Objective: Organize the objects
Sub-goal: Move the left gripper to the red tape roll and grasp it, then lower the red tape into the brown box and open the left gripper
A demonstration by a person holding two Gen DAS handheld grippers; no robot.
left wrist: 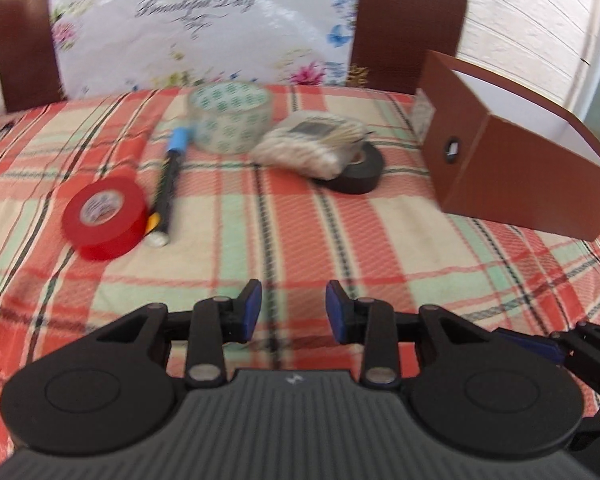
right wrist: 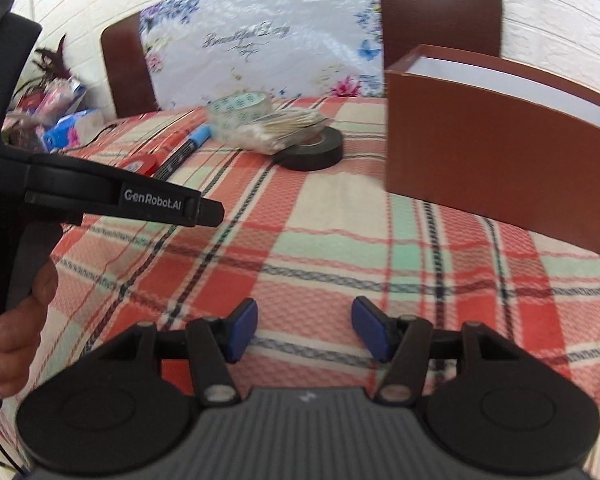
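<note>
On the plaid tablecloth [left wrist: 300,240] lie a red tape roll [left wrist: 104,212], a black marker with a blue cap [left wrist: 170,184], a clear printed tape roll [left wrist: 230,118], a bag of cotton swabs [left wrist: 312,144] resting on a black tape roll [left wrist: 356,170], and an open brown box [left wrist: 512,148] at the right. My left gripper [left wrist: 294,312] is open and empty, near the front of the cloth. My right gripper [right wrist: 304,328] is open and empty, with the brown box [right wrist: 492,152] ahead right and the black tape [right wrist: 312,148] farther ahead.
Two brown chair backs [left wrist: 408,24] and a floral cloth [left wrist: 204,20] stand behind the table. The left gripper's body [right wrist: 100,196] and the hand holding it fill the left of the right wrist view. Cluttered packets [right wrist: 60,116] lie far left.
</note>
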